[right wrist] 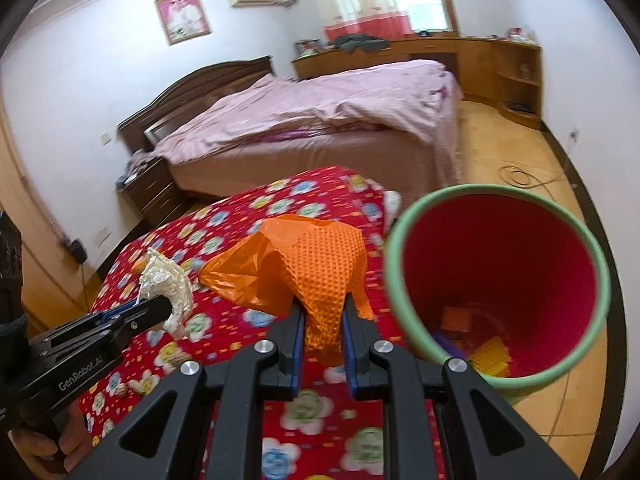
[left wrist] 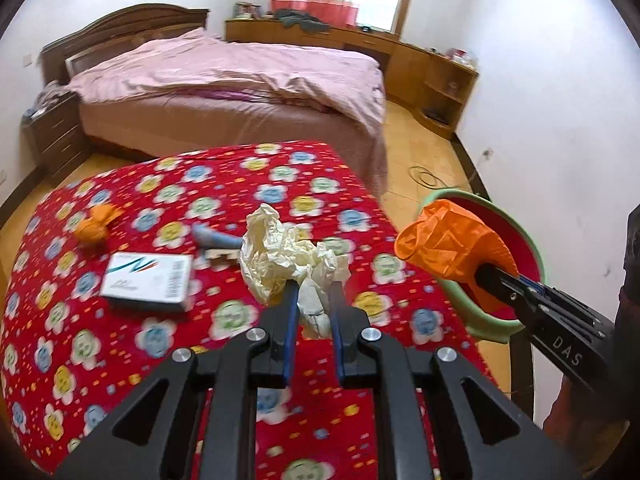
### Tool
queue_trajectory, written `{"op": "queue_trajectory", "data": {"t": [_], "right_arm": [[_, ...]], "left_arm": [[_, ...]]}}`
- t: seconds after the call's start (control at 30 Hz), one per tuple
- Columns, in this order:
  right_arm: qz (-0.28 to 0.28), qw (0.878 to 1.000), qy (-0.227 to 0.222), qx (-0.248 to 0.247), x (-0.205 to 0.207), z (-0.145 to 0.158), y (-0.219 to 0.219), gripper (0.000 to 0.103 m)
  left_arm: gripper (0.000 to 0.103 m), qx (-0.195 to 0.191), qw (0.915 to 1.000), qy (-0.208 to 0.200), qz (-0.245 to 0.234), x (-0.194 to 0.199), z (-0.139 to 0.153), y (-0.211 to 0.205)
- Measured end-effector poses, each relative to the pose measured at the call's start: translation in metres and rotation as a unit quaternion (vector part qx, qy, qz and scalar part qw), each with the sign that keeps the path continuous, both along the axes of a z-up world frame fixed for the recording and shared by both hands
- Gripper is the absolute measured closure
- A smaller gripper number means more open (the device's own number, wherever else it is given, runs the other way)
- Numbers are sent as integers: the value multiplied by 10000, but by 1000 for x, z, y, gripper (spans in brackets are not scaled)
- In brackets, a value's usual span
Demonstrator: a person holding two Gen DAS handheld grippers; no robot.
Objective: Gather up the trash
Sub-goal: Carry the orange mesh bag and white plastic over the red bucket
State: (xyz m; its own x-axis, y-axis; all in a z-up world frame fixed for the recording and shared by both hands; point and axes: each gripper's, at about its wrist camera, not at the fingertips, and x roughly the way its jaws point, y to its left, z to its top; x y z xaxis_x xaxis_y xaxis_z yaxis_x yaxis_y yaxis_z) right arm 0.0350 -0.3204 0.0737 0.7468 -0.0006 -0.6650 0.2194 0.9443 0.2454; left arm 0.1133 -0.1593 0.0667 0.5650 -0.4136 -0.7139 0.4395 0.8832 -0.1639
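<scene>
A table under a red flowered cloth [left wrist: 224,320] stands before a pink bed [left wrist: 240,80]. Just beside its right edge is a green bin [right wrist: 400,280] with a red inside; bits at its bottom look like scraps, though they are blurred. The right gripper [right wrist: 323,320] is clamped on a crumpled orange bag [right wrist: 312,272], near the bin's rim. The left gripper [left wrist: 314,300] pinches a cream paper wad [left wrist: 280,256] above the cloth. On the cloth lie a white box [left wrist: 146,280] and a small orange scrap [left wrist: 96,226].
</scene>
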Motion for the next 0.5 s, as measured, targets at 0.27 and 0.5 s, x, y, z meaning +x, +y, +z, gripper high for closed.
{"op": "queue_trajectory", "data": {"t": [0.27,0.5], "right_arm": [[-685,9976,-10,135,-22,-6,-55,85],[-1251,9919,53,231,-39,-19,-96,85]], "left_arm": [[89,38,9987,-38,-515,-2,-1,-55],[89,92,9955,-65,-937,-5,-7,-100]]}}
